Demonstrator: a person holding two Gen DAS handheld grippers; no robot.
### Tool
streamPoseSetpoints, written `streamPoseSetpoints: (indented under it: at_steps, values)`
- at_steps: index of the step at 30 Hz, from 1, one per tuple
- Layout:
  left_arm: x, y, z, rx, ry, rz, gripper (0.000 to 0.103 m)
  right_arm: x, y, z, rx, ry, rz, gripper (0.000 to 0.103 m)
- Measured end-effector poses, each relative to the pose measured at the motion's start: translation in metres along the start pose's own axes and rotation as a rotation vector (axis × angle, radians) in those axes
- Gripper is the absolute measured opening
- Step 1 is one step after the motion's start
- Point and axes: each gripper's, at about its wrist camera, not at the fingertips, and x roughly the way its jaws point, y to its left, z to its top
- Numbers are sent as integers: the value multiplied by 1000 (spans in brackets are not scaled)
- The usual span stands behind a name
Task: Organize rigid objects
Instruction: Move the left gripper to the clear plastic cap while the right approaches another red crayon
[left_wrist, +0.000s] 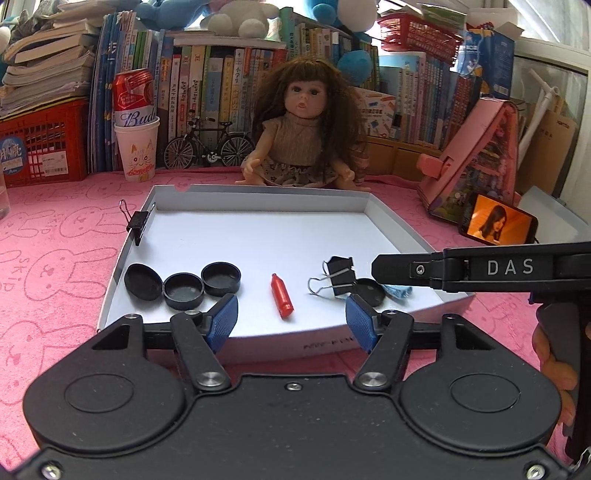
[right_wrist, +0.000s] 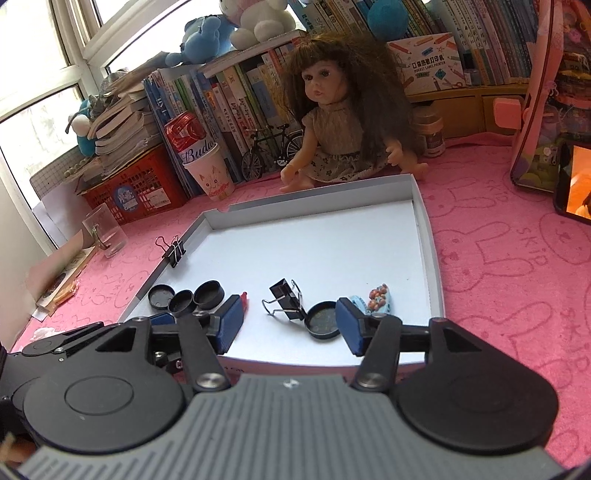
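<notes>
Caps first: three round black plastic caps (left_wrist: 183, 284) sit touching in a row at the tray's near left, at about ten o'clock from the left gripper (left_wrist: 291, 321), while a fourth black cap (right_wrist: 324, 319) lies apart near the right side, just at four o'clock of a large black binder clip with wire handles (right_wrist: 286, 301). Between the groups lies a small red plastic bottle-shaped piece (left_wrist: 282, 296); a pale blue toy with orange figures (right_wrist: 376, 301) rests at the lone cap's two o'clock. All lie inside the shallow white cardboard tray (left_wrist: 258, 199), which has a smaller black binder clip (left_wrist: 138, 221) clamped on its left wall.

Both grippers hover over the near edge, blue pads spread fairly wide and empty. The right gripper (right_wrist: 291, 323) frames the stray cap and clip. To sort well, I would take that cap by its rim, approach from above so the clip's handles are not snagged, and set it beside the other three without knocking them
</notes>
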Motion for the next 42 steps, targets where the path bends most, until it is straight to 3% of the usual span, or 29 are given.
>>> streamPoseSetpoints:
  at_steps: [14, 27, 37, 40, 42]
  values:
    - [-50, -20, -24, 76, -45, -56, 75, -41, 18, -38, -261, -90, -159, 84]
    - [-77, -33, -61, 88, -2, -118, 77, -61, 13, -68, -292, -109, -236, 86]
    - [-85, -37, -82, 90, 33, -141, 72, -67, 7, -88, -287, -109, -288, 86]
    - [-86, -39, -87, 104, 40, -137, 68, -69, 7, -93, -289, -111, -298, 87]
    - [-85, -41, -92, 114, 44, -133, 59, -69, 8, -97, -287, -105, -296, 87]
